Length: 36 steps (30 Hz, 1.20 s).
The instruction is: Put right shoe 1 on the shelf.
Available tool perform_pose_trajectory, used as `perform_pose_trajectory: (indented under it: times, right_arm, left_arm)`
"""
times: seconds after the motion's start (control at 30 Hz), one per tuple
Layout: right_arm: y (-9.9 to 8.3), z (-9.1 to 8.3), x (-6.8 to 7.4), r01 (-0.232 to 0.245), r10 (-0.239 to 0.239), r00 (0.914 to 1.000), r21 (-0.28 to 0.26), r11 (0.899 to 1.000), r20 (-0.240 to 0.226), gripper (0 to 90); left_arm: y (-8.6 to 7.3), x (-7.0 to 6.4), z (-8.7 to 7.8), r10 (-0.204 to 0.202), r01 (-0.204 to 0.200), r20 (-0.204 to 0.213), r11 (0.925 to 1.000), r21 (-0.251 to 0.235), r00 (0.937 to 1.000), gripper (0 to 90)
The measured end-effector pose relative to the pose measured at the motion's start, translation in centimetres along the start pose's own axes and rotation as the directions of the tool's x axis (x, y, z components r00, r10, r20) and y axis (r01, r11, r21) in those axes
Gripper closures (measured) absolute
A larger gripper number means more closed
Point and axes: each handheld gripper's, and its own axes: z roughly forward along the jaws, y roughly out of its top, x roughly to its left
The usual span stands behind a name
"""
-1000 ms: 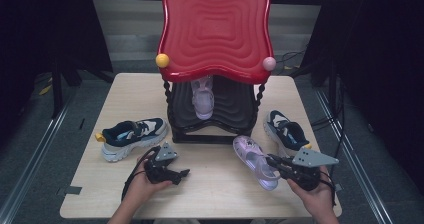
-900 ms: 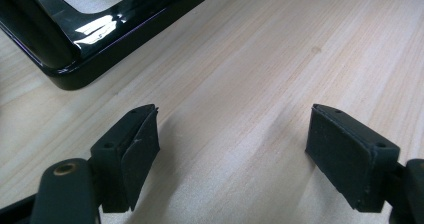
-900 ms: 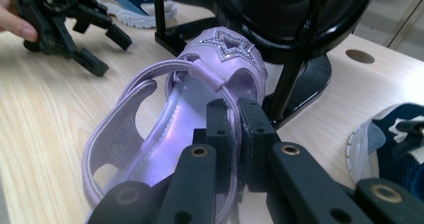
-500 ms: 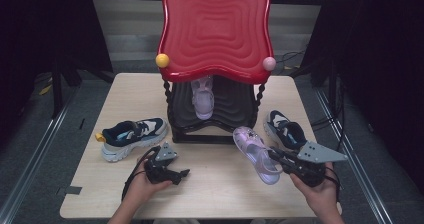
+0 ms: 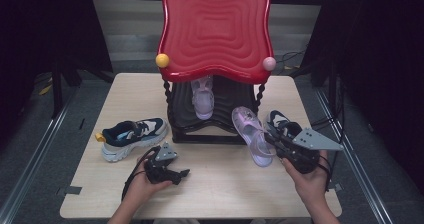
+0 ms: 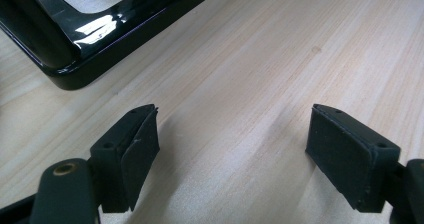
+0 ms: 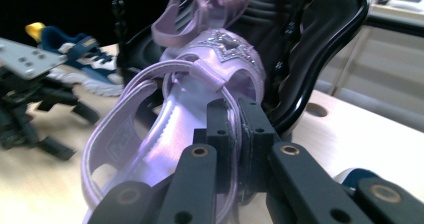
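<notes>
The right gripper [image 5: 272, 143] is pinching the side strap of a purple sandal [image 5: 251, 132], its jaws squeezed almost together on the thin strap, as the right gripper view [image 7: 235, 129] is showing closely. The sandal is hanging tilted, toe raised toward the black shoe rack [image 5: 215, 114], near the right edge of the table [image 5: 100, 194]. A second purple sandal [image 5: 203, 98] is sitting on the rack's shelf. The left gripper [image 5: 175, 175] is resting low near the table's front edge, its jaws standing wide apart with bare wood between them and nothing in its grasp. In the left gripper view [image 6: 232, 149] the rack's base corner [image 6: 75, 59] is lying just ahead.
</notes>
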Motion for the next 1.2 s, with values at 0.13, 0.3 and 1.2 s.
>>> perform_pose_trajectory:
  times: [0.13,0.3,1.2]
  right_arm:
    - [0.1,1.0,0.3,0.004,-0.003,0.9994,-0.028,1.000,0.036,85.0]
    - [0.2,1.8,0.7,-0.006,0.011,0.9968,-0.058,0.998,0.080,85.0]
    - [2.9,8.3,2.8,0.012,0.022,0.9585,-0.117,0.993,0.284,85.0]
  left_arm:
    - [0.0,0.0,0.0,0.000,0.000,0.000,1.0000,-0.001,1.0000,20.4]
    - [0.0,0.0,0.0,-0.001,0.001,0.001,1.0000,-0.001,1.0000,20.3]
    - [0.0,0.0,0.0,-0.003,0.003,0.003,1.0000,-0.001,1.0000,20.1]
